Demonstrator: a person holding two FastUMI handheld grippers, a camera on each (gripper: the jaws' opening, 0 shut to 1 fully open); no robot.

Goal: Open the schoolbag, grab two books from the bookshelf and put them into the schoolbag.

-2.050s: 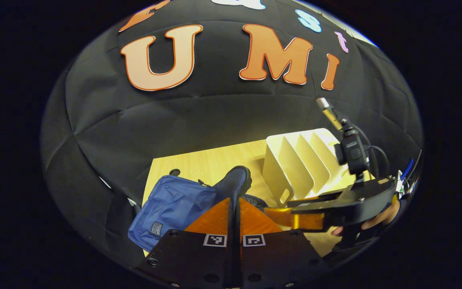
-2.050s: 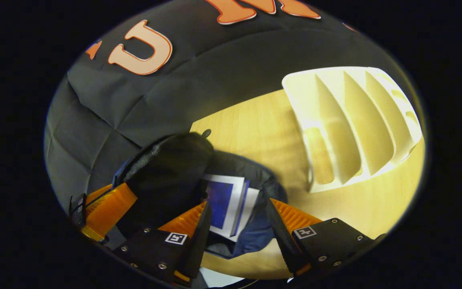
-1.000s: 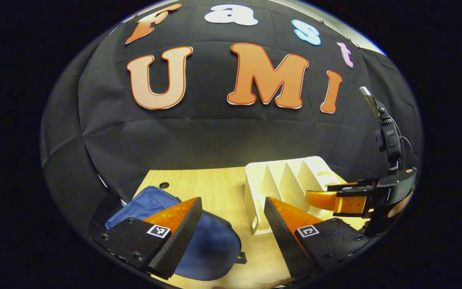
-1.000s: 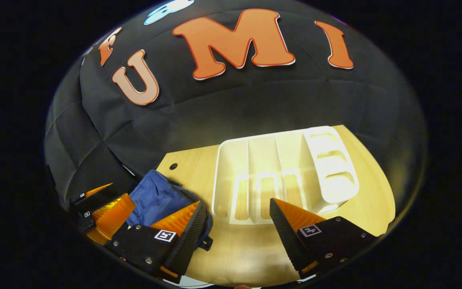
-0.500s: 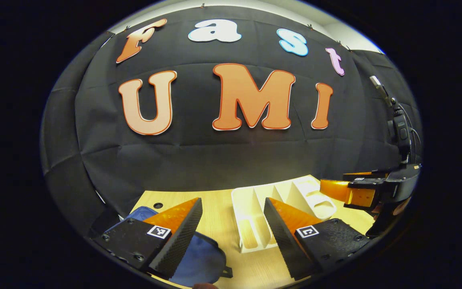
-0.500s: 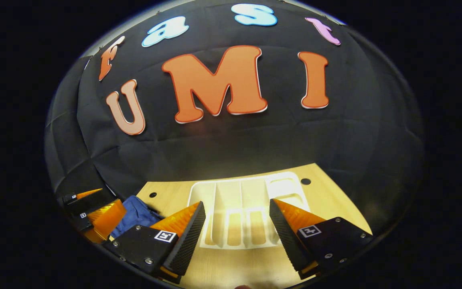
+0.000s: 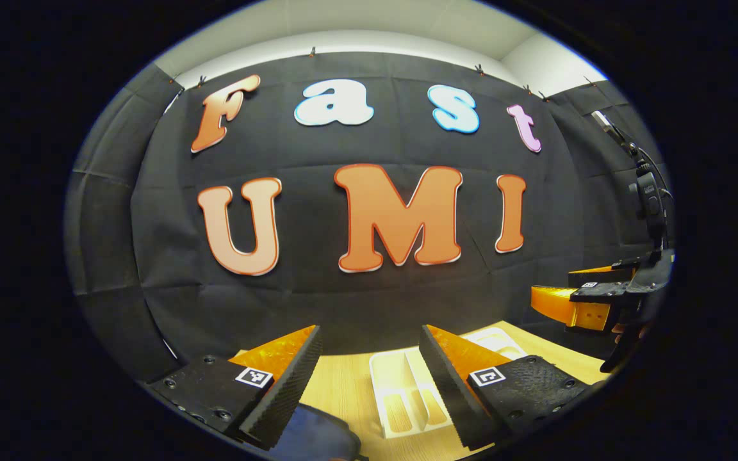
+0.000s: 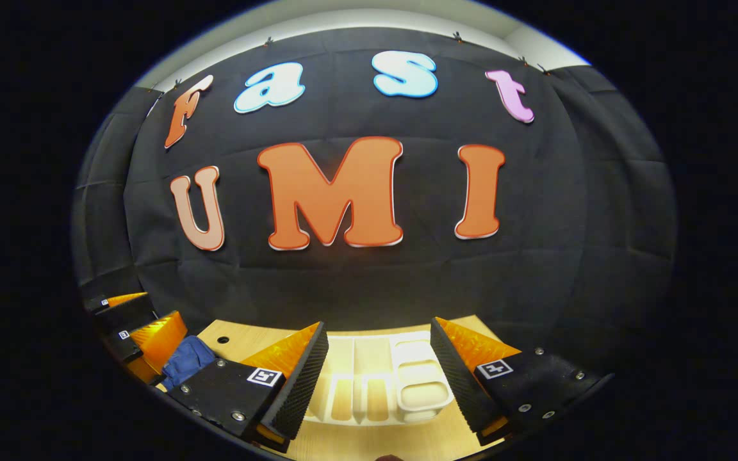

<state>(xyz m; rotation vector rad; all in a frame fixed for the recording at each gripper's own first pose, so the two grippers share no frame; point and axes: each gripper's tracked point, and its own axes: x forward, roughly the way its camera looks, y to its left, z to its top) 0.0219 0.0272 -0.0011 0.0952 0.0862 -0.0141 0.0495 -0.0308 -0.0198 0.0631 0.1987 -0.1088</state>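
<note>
Both claws held apart and bare above the bench, the bookshelf below them.

My left claw has its wedge-shaped fingers spread wide, their inner faces ribbed like coarse rubber, with nothing between them; my right claw stands just as wide and grips nothing. The bookshelf is a cream, smooth moulded rack with upright dividers and slotted cut-outs, lying on the pale wood-grain bench; in the left gripper view it shows between my fingers. The schoolbag is soft blue fabric, crumpled, lying left of the bookshelf, near its end; in the left gripper view a rounded blue edge of it sits just left of the bookshelf. Small square black-and-white coded tags sit on each finger mount; I cannot read any writing on them.
</note>
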